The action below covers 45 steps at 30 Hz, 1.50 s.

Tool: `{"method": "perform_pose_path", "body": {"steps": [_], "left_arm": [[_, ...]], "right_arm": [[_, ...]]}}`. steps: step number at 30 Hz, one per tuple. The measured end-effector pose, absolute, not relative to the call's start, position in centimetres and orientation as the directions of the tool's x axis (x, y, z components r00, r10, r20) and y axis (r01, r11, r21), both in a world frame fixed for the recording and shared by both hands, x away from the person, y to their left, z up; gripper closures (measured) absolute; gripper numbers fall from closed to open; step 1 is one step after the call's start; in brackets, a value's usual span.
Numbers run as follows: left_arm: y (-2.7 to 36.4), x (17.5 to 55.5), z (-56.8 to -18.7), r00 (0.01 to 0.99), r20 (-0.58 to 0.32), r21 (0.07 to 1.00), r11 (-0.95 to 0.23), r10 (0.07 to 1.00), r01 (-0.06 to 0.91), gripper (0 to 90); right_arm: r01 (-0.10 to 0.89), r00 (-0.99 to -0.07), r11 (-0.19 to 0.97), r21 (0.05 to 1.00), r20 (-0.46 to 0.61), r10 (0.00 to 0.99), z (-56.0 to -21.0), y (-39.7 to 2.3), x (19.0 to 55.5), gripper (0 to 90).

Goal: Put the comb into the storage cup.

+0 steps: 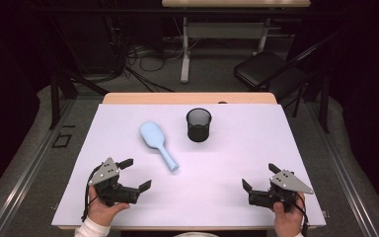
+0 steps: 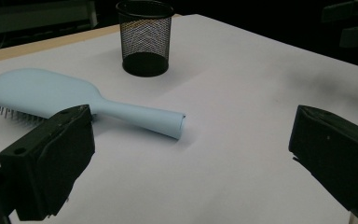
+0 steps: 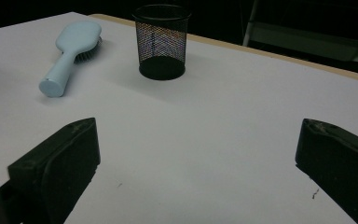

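A pale blue hairbrush [image 1: 157,143] lies bristles down on the white table [image 1: 237,148], handle toward the near side; it also appears in the left gripper view [image 2: 79,105] and the right gripper view [image 3: 70,51]. Behind it stands an upright black mesh cup [image 1: 198,124], also visible as the cup [image 2: 145,37] and the cup [image 3: 162,41]. My left gripper [image 1: 134,174] rests near the front left edge, open and empty, a short way from the brush handle. My right gripper [image 1: 260,177] sits at the front right, open, nothing between its jaws.
The table's wooden far edge [image 1: 187,98] shows beyond the white surface. Behind it are a folding chair [image 1: 269,69], a desk frame and cables on the floor. Bare table surface lies between the two grippers.
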State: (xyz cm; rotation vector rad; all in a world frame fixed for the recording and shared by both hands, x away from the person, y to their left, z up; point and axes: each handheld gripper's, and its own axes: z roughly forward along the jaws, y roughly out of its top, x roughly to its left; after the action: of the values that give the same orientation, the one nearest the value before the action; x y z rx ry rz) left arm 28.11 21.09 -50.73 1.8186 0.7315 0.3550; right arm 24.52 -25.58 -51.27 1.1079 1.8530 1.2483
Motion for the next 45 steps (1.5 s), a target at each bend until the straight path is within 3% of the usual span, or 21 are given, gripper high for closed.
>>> {"method": "perform_pose_path", "body": {"steps": [15,45], "left_arm": [[20.6,29.9,-49.3,0.736,-0.160,0.907,-0.197,0.658,0.373,0.7],[18.5,32.9,-47.1,0.728,-0.140,0.891,-0.236,0.671,0.389,5.0]], "right_arm": [[0.304,-0.437,0.197,0.932,-0.047,0.898,-51.5,-25.3,24.6,0.0],[0.322,-0.438,0.208,0.924,-0.049,0.898,-51.9,-25.1,25.1,0.0]]}}
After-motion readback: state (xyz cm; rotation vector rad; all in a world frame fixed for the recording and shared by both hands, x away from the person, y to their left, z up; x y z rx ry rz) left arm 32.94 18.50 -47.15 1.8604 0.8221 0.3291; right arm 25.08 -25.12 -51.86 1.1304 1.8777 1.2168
